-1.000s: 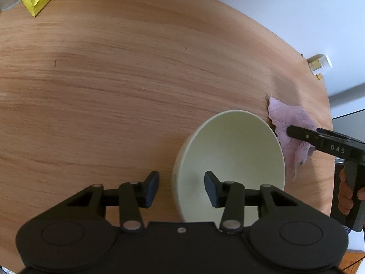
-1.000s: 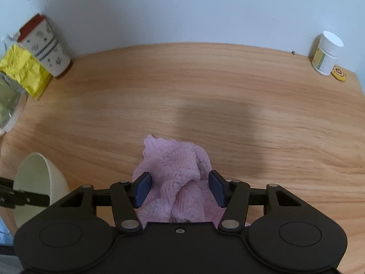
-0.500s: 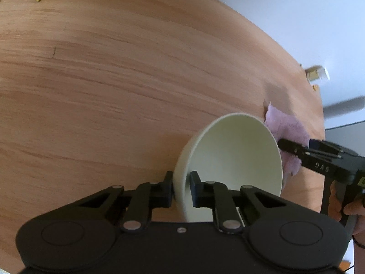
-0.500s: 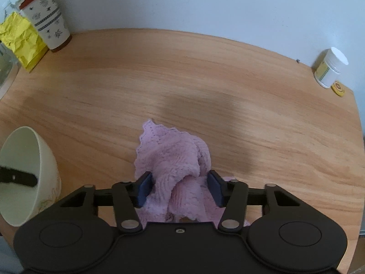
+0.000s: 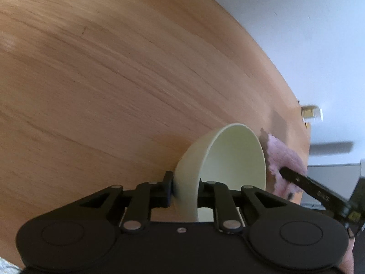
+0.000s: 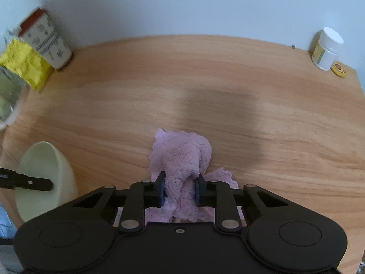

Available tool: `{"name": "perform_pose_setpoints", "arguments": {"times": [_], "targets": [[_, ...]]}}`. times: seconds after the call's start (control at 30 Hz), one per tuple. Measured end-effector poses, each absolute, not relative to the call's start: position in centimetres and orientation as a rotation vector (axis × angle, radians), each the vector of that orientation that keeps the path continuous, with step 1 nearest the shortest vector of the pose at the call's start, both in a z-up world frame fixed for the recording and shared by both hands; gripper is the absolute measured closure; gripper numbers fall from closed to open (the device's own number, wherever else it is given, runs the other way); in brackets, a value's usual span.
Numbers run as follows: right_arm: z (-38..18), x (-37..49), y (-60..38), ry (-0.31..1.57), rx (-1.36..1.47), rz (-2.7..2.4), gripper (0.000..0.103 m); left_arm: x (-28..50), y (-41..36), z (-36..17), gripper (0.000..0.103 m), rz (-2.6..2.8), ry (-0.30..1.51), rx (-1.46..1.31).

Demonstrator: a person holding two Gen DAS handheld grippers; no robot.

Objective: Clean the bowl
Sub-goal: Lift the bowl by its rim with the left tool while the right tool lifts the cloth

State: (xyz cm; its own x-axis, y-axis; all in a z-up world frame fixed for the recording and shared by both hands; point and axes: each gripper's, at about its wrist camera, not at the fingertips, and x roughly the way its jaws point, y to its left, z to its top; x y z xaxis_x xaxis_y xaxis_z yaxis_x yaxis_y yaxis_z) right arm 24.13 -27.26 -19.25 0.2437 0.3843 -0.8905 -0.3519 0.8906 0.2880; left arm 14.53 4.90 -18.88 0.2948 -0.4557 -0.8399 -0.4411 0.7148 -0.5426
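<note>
My left gripper (image 5: 185,188) is shut on the near wall of a pale cream bowl (image 5: 235,159), one finger inside and one outside, and holds it tilted on its side with the opening facing right. The bowl also shows at the lower left of the right wrist view (image 6: 43,178), with a left finger across its mouth. My right gripper (image 6: 179,190) is shut on a bunched pink cloth (image 6: 182,159) that lies on the wooden table (image 6: 205,80). In the left wrist view the cloth (image 5: 282,157) sits just right of the bowl, with the right gripper's finger on it.
A patterned paper cup (image 6: 45,41), a yellow crumpled bag (image 6: 25,68) and a clear plastic container (image 6: 9,100) stand at the table's far left. A white pill bottle (image 6: 326,48) and a small yellow disc (image 6: 338,68) stand at the far right corner by the wall.
My left gripper closed on the bowl's wall and tipped the bowl up onto its side. My right gripper closed on the pink cloth, bunching it between the fingers.
</note>
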Motion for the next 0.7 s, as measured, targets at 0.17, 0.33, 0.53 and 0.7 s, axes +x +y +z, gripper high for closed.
{"name": "perform_pose_setpoints", "arguments": {"times": [0.17,0.33,0.53,0.7], "targets": [[-15.6,22.3,-27.8,1.153,0.145,0.574,0.077,14.8,5.9,-18.1,0.087,0.01,1.246,-0.95],[-12.3,19.8,-27.8,1.093,0.251,0.676,0.077,15.6,6.0,-16.9,0.087,0.01,1.181,-1.027],[-9.6,16.3,-25.2,1.032,0.215,0.834,0.077,16.7,5.1,-15.3,0.087,0.009,1.112,-1.099],[-8.7,14.7,-22.4,1.0,0.125,0.932,0.077,16.9,4.4,-14.4,0.087,-0.006,1.09,-1.112]]}}
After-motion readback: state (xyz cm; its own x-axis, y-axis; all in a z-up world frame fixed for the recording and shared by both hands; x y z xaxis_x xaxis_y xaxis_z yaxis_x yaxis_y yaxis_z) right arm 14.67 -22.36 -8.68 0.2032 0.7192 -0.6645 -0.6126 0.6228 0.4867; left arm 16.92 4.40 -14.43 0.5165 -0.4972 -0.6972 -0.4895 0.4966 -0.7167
